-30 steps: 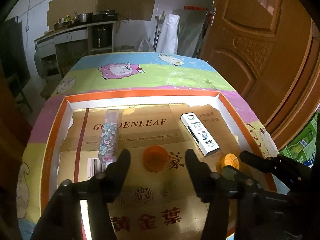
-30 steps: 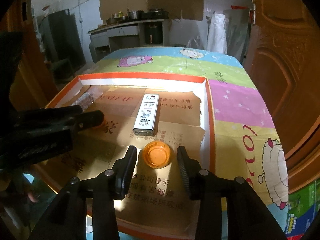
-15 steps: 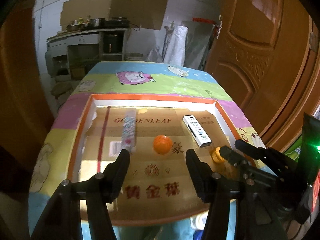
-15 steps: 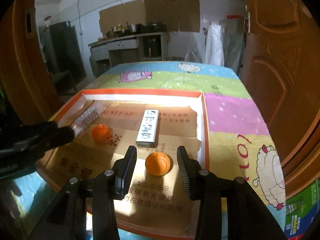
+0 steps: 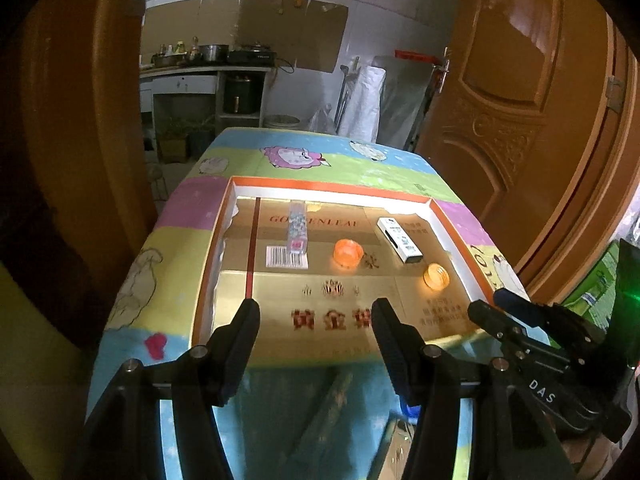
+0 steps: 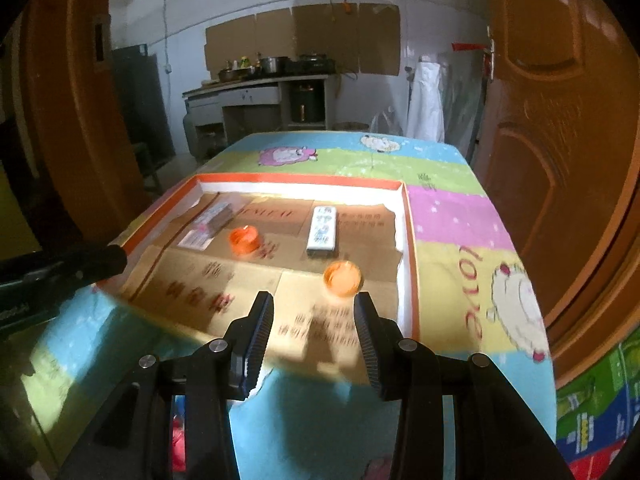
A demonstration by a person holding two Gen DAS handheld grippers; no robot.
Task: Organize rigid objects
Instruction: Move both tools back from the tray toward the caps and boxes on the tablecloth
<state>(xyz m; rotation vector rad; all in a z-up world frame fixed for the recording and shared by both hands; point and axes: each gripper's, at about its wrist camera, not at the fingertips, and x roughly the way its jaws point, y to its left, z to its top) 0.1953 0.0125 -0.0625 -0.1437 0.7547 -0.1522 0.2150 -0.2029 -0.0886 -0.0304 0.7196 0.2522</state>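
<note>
Your left gripper (image 5: pixel 314 316) and right gripper (image 6: pixel 314 312) hover at the near edge of the shallow orange-rimmed cardboard tray (image 5: pixel 332 186), jaws parted and empty. Inside the tray, a floral-patterned slim box (image 5: pixel 298 230) lies toward the far left corner, a white rectangular box (image 5: pixel 399 240) toward the far right; two orange plastic caps (image 5: pixel 348 253) (image 5: pixel 436 276) sit between and near the right wall.

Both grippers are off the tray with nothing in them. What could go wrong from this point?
Two round orange caps lie loose: one near the tray's right wall, where finger room may be tight, and one mid-tray that could skid or roll if nudged. The right-wrist view is blurred, so aiming the empty right gripper may be off.
</note>
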